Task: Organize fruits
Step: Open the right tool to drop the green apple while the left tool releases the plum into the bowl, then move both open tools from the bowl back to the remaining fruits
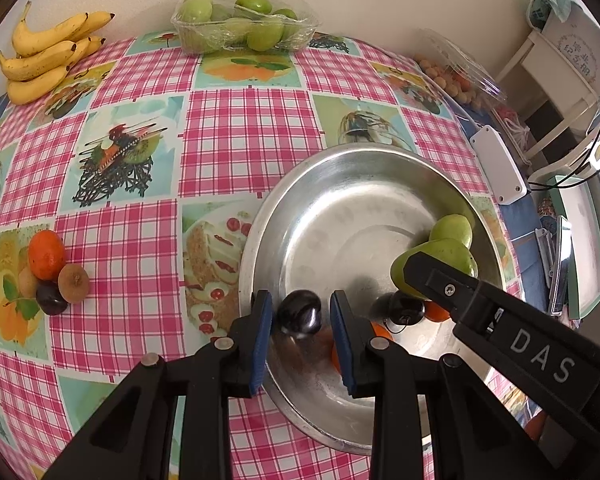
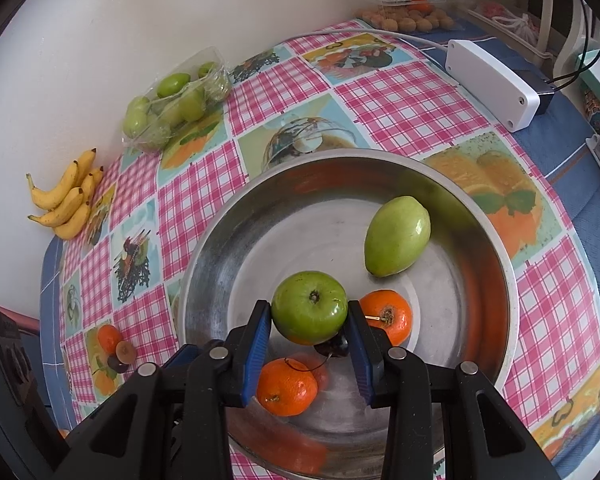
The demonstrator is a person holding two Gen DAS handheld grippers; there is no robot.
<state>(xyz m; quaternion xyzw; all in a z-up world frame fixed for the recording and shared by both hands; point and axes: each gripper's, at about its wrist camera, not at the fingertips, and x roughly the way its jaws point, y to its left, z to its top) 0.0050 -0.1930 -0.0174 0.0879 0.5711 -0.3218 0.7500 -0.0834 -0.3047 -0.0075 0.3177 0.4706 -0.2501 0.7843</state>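
Plum and apple, each held over the metal bowl [image 1: 260, 240].
Left gripper [image 1: 300, 316] fingers pinch the dark plum [image 1: 299, 313] above the bowl's near rim; right gripper [image 2: 309, 320] fingers clamp the green apple [image 2: 309, 306], stem up, above two oranges.

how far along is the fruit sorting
Partway. Already in the metal bowl: a pale green fruit and two oranges. In hand: right tool grips a green apple; left tool holds a dark plum. Left: the small fruit pile on the tablecloth.
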